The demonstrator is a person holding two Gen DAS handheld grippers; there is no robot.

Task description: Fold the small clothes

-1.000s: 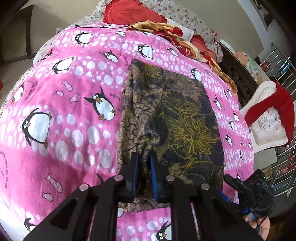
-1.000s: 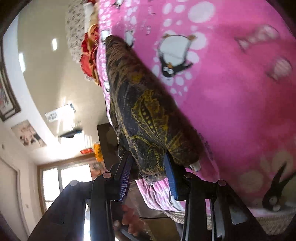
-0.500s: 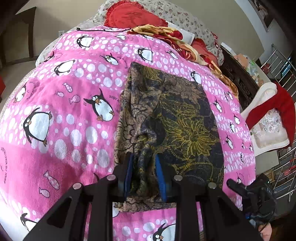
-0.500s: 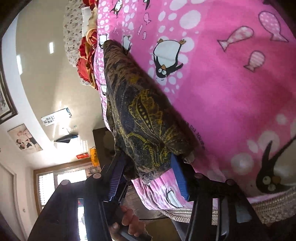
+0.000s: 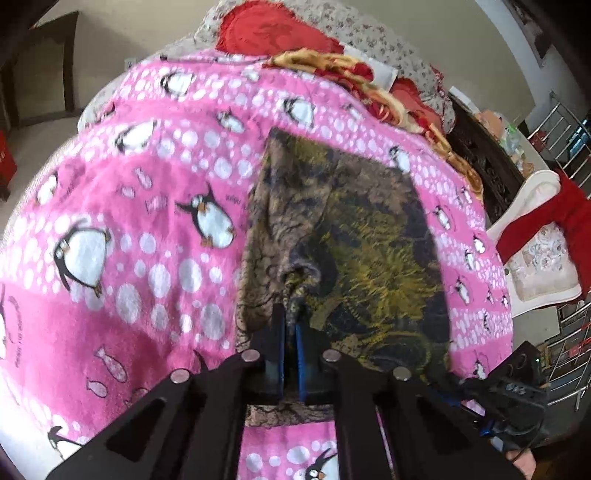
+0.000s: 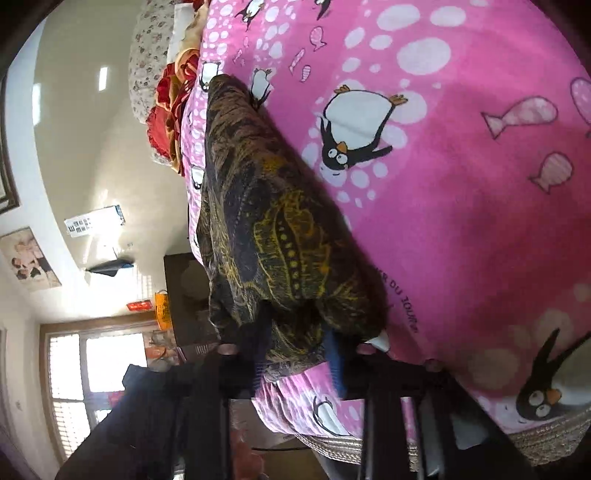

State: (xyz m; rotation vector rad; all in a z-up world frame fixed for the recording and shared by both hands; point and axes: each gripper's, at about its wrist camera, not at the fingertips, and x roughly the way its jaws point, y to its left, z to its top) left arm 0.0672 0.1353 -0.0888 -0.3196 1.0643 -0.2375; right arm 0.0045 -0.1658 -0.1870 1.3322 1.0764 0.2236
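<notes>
on the pink penguin blanket [image 5: 155, 206], the near hem of the dark floral garment [image 5: 354, 236] has just been clamped by the closing left gripper [image 5: 290, 328] and right gripper [image 6: 295, 347], so it is judged ready to be lifted and folded away.

Pink penguin-print blanket [image 5: 140, 229] fills the frame centre. Red cushion [image 5: 273, 29] and floral pillow [image 5: 376, 40] at the top. Metal rack [image 5: 569, 122] at right. Window [image 6: 92, 384] at lower left.
</notes>
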